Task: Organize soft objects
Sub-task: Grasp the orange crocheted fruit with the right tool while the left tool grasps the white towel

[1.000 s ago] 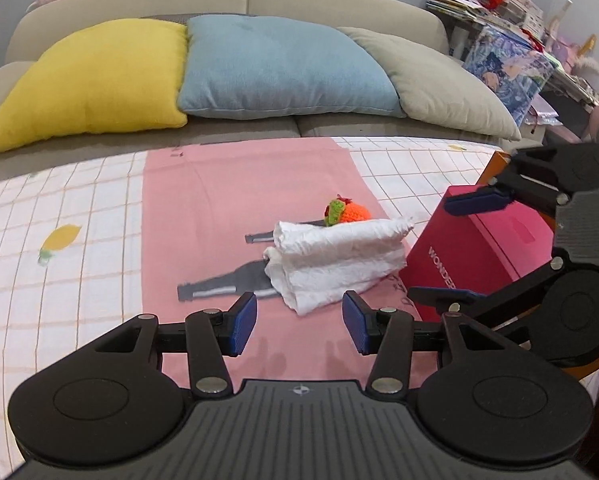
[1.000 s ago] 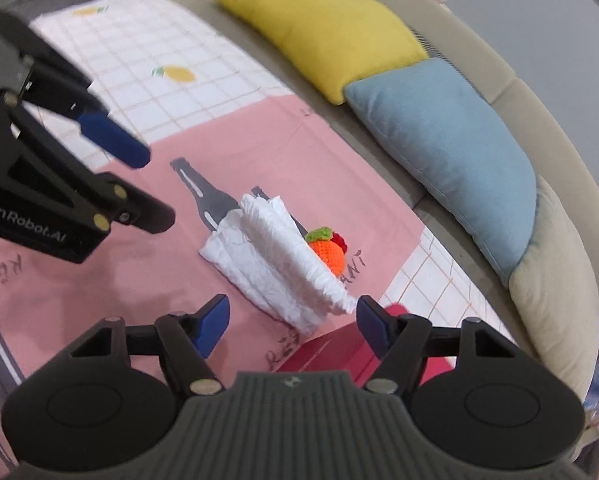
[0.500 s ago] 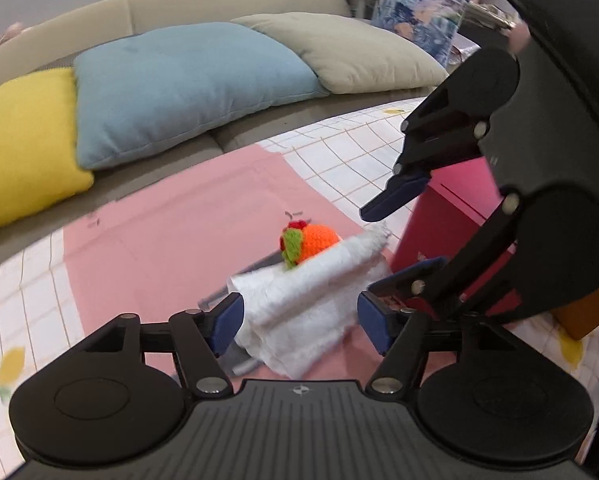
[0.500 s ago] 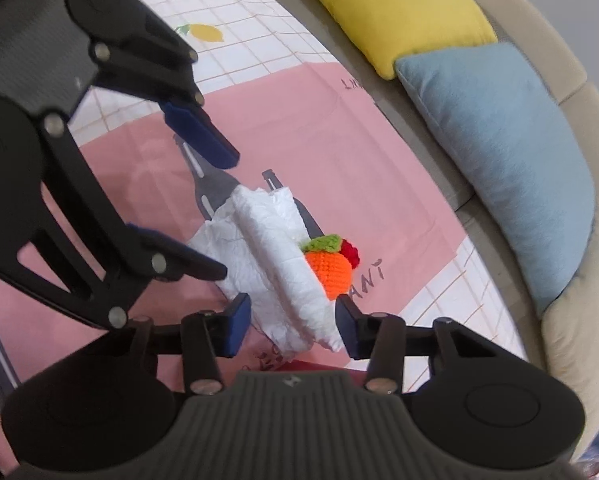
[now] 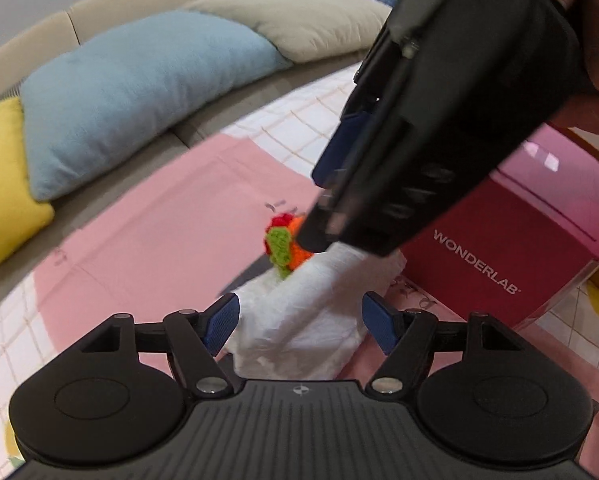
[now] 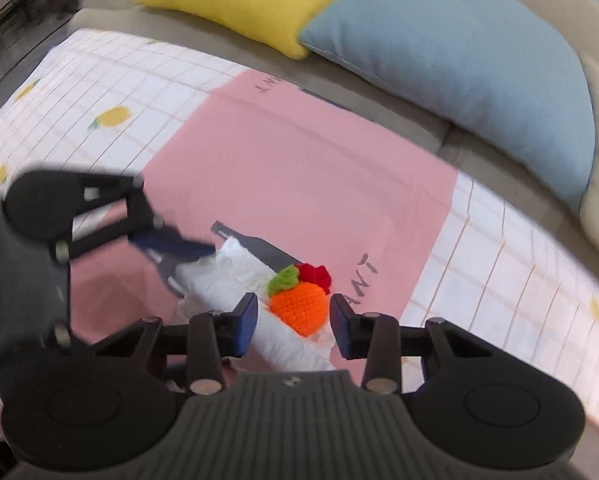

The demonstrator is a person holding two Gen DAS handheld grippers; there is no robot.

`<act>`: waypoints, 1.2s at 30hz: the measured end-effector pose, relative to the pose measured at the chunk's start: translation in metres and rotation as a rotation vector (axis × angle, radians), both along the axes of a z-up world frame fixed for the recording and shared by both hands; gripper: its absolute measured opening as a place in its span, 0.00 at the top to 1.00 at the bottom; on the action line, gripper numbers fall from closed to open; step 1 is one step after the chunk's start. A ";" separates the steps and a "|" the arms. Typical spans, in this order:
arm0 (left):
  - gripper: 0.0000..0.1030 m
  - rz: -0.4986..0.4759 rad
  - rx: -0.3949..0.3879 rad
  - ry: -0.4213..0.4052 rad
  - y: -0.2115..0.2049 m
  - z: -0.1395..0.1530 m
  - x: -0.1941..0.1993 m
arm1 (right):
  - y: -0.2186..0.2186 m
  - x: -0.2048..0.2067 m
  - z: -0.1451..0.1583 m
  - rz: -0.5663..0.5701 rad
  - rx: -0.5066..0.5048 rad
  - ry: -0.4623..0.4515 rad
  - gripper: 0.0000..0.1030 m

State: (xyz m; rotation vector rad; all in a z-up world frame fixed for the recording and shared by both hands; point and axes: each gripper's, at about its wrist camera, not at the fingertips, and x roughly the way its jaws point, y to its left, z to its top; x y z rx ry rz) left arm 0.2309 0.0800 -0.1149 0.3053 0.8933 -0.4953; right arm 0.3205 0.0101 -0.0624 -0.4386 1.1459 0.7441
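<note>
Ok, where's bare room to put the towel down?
Free: pink mat between the folded white towel and the cushions, and the checked cloth beyond. Crowded: around the towel, with the crocheted orange toy, magenta box and both grippers.

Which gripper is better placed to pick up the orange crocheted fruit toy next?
Right. The right gripper already brackets the orange crocheted fruit toy, its jaws just closing, not yet pressing. The left gripper straddles the folded white cloth instead, jaws opening.

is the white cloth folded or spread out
Folded. The white cloth lies as a thick, layered bundle on the pink mat, with stacked edges showing, not flat.
</note>
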 end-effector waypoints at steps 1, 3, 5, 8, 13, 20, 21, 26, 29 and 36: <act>0.20 0.006 0.002 0.008 -0.001 -0.004 0.003 | 0.001 0.004 -0.003 -0.028 0.006 0.020 0.62; 0.20 0.035 0.007 0.034 -0.001 -0.010 0.008 | 0.003 0.009 -0.009 -0.067 0.003 0.040 0.62; 0.20 0.064 0.004 0.055 -0.001 -0.015 0.011 | 0.004 0.012 -0.014 -0.082 -0.012 0.047 0.62; 0.23 0.110 0.023 0.093 -0.001 -0.020 0.018 | 0.006 0.014 -0.021 -0.094 -0.027 0.058 0.62; 0.36 0.145 0.039 0.111 -0.003 -0.027 0.021 | 0.008 0.016 -0.028 -0.116 -0.029 0.075 0.62; 0.53 0.212 0.066 0.090 -0.010 -0.027 0.020 | 0.011 0.015 -0.036 -0.130 -0.052 0.079 0.61; 0.59 0.220 0.076 0.083 -0.011 -0.027 0.019 | 0.012 0.015 -0.036 -0.130 -0.054 0.075 0.61; 0.76 0.297 0.084 0.061 -0.011 -0.018 0.008 | 0.015 0.009 -0.032 -0.111 -0.055 0.050 0.65; 0.80 0.353 0.071 0.055 -0.006 -0.009 -0.003 | 0.014 0.000 -0.019 -0.103 -0.022 0.027 0.65; 0.81 0.483 0.044 0.095 0.012 0.012 -0.052 | 0.009 -0.035 0.014 -0.081 0.059 -0.019 0.65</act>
